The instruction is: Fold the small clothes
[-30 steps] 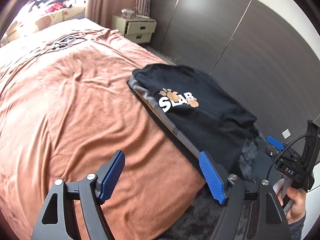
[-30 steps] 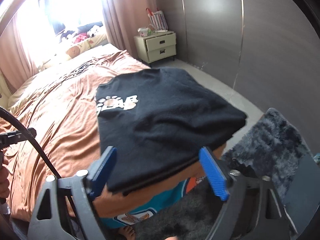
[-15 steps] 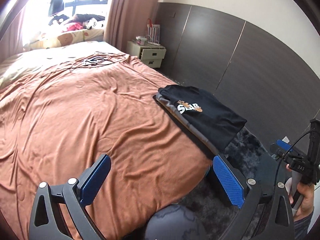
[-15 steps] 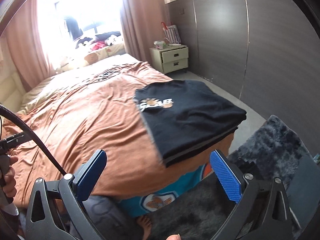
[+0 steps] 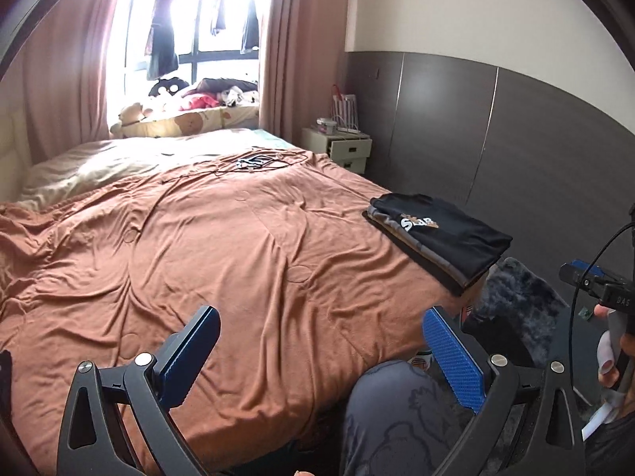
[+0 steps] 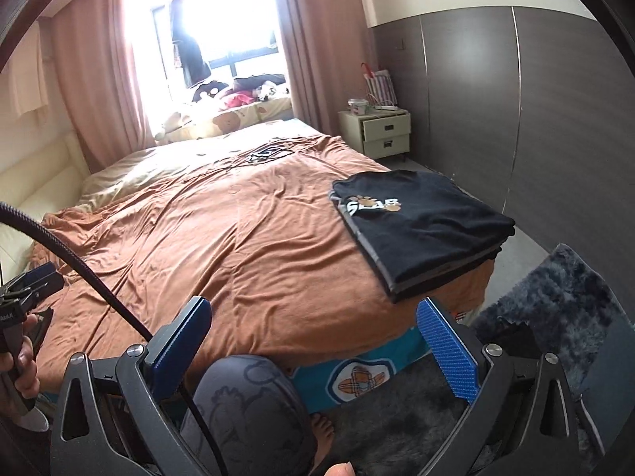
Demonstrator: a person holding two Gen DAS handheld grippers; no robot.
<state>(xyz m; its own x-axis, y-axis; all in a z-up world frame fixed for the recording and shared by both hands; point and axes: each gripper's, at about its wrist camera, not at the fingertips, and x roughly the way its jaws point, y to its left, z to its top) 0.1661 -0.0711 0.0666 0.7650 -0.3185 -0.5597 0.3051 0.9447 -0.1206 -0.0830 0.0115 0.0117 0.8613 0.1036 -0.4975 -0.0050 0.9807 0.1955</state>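
A folded black T-shirt with a white and orange paw logo (image 5: 440,226) (image 6: 420,214) tops a small stack of folded clothes at the bed's near right corner. My left gripper (image 5: 319,341) is open and holds nothing; it hangs over the near edge of the bed, well back and left of the stack. My right gripper (image 6: 313,337) is also open and holds nothing, back from the stack over the bed's foot. Each gripper shows at the side of the other's view, held in a hand (image 5: 613,353) (image 6: 20,373).
A rust-brown blanket (image 5: 206,246) covers the bed. Cables (image 5: 254,162) lie near its far end. A bedside cabinet (image 6: 381,133) stands by the dark panelled wall. A dark shaggy rug (image 6: 555,301) lies on the floor at right. The person's knee (image 6: 246,404) is below the grippers.
Both grippers have pulled back and up from the folded stack, which now lies much farther away. Their jaws have spread wider. More of the bed and window is in view.
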